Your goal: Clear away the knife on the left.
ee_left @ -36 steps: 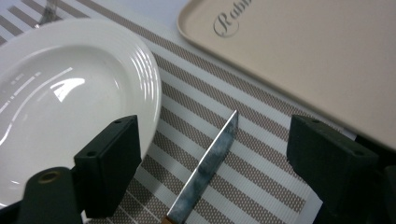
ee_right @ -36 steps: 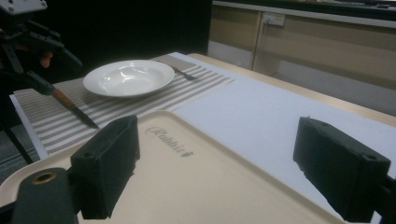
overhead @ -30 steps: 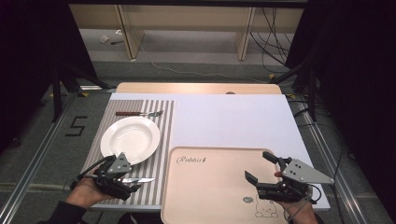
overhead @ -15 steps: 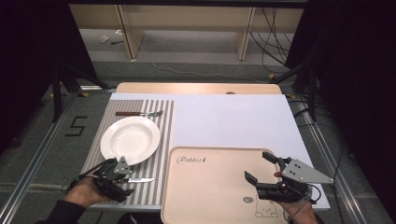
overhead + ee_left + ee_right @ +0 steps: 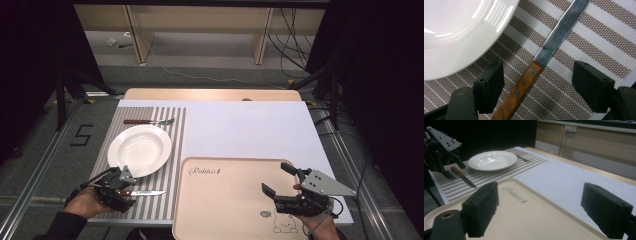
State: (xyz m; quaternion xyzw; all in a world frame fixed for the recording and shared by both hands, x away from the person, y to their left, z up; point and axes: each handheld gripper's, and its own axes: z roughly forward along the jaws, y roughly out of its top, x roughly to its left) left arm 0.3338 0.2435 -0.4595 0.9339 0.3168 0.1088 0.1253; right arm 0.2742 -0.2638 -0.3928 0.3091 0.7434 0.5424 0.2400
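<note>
A wide white table [image 5: 250, 125] carries everything. A beige tray [image 5: 225, 200] printed "Rabbit" sits at the table's near edge, right of centre. A brown-and-white striped placemat [image 5: 172, 150] covers the table's left side, touching the tray's left edge. A white plate [image 5: 139, 150] rests in the middle of the placemat. The right gripper [image 5: 280, 177] hovers over the tray's near right corner, its jaws spread wide with nothing between them. The left gripper [image 5: 131, 194] sits low at the placemat's near left corner, its jaws spread on either side of the wooden handle of a knife [image 5: 541, 65], not touching it. The knife lies flat near the placemat's near edge, just beside the plate's rim, blade pointing toward the tray. A fork [image 5: 150, 121] lies along the placemat's far edge, beyond the plate
</note>
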